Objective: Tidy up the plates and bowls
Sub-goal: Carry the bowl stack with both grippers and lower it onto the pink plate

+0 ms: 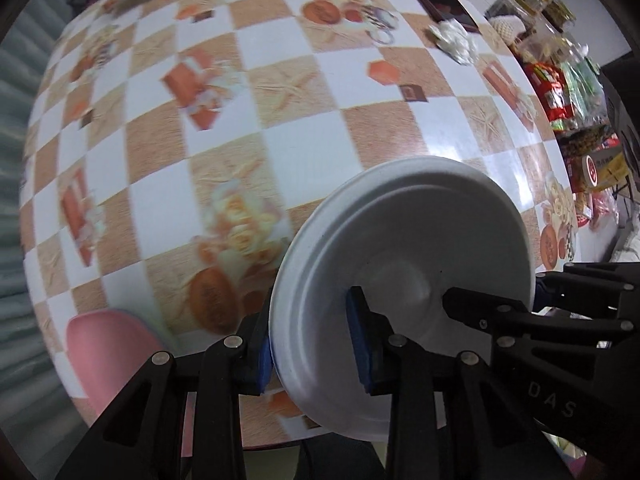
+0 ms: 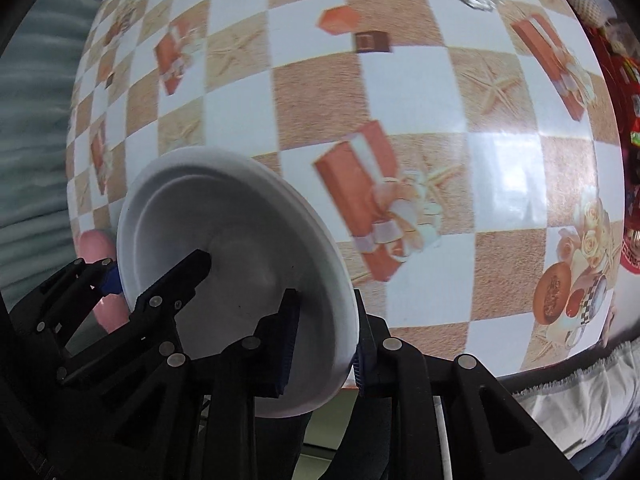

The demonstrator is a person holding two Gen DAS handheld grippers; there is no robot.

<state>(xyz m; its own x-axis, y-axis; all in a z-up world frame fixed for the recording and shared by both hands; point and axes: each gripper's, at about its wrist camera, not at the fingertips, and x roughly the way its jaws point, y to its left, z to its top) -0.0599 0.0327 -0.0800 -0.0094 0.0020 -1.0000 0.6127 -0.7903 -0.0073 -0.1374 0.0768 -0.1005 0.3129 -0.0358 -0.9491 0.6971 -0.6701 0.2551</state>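
So we've got both grippers on the same white plate [image 1: 404,276] right now: the left gripper [image 1: 316,344] is clamped over the rim on its side, one blue pad under the edge and one on the inner face, and the right gripper [image 2: 326,336] is pinching the opposite rim the same way. The plate sits right between the two sets of jaws, tilted up on edge with its hollow facing back at us, held above the near edge of the checkered table [image 1: 288,128]. Neither hand is really nearer since they share it. Off to the outside of the left jaws there's something pink [image 1: 112,352], maybe another dish, but we can't tell for sure.
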